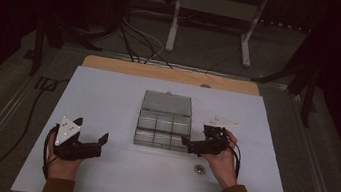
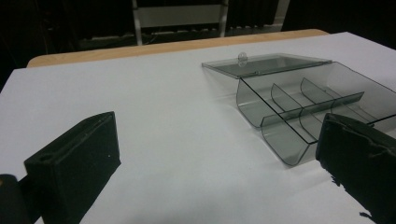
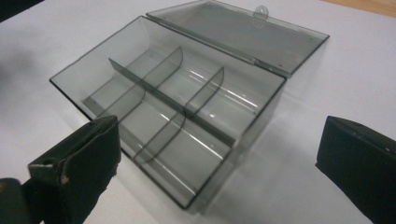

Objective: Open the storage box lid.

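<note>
Clear box point(image 1: 163, 126), six compartments, lid point(image 1: 167, 102) swung open and lying flat at its 12 o'clock side, sits mid-sheet on the white table point(image 1: 107, 97). Right gripper point(image 1: 187, 143), jaws apart and holding nothing, rests at the box's 4 o'clock corner (its own view shows one jaw over the near compartments, the other past the end wall). Left gripper point(image 1: 103, 139), jaws likewise apart and empty, lies at the box's 8 o'clock, well apart from it. Small round metal piece point(image 1: 198, 168) on the sheet at the box's 5 o'clock, just beside the right hand point(image 1: 221, 160).
</note>
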The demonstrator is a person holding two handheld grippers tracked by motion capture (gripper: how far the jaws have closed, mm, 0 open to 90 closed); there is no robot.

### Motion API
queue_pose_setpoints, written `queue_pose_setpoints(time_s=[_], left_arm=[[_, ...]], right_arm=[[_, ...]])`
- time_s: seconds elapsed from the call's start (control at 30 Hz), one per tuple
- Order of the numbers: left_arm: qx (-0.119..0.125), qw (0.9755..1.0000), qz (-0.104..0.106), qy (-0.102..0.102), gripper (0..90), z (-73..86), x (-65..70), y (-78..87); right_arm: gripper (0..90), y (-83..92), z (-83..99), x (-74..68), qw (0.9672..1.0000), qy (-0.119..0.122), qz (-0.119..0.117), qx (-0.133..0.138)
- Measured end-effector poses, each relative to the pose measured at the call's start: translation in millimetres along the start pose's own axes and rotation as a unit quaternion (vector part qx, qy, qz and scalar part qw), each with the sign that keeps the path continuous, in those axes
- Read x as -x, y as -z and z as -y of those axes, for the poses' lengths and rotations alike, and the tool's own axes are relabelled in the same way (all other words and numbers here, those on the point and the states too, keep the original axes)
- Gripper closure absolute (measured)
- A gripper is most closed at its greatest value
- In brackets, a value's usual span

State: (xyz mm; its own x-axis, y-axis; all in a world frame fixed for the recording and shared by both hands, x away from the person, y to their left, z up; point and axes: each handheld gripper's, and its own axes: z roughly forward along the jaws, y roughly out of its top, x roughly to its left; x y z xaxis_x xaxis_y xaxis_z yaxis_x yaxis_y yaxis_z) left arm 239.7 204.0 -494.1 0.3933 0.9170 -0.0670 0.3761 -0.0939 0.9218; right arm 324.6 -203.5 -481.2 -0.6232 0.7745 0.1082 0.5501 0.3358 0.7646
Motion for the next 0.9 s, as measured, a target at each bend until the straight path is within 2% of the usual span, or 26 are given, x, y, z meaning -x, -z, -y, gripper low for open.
queue_pose_setpoints(time_s=[0.23,0.53,0.73,0.9], left_arm=[[-0.008,1.0000,0.002,-0.001,1.5,0.5,1.8,-1.2],[-0.010,0.9999,-0.008,0.003,1.5,1.2,0.1,-0.6],[-0.012,0.9999,-0.010,-0.001,1.5,1.1,1.3,-0.4],[-0.015,0.9998,-0.012,-0.001,1.5,1.8,0.4,-0.9]], right_arm=[[0.0,8.1,9.3,3.4,0.9999,-0.006,-0.001,-0.008],[0.0,15.3,17.8,3.6,0.9997,-0.005,-0.004,-0.022],[0.0,21.1,24.9,3.3,0.9994,-0.004,-0.005,-0.034],[0.0,25.4,29.9,3.0,0.9995,-0.007,-0.006,-0.030]])
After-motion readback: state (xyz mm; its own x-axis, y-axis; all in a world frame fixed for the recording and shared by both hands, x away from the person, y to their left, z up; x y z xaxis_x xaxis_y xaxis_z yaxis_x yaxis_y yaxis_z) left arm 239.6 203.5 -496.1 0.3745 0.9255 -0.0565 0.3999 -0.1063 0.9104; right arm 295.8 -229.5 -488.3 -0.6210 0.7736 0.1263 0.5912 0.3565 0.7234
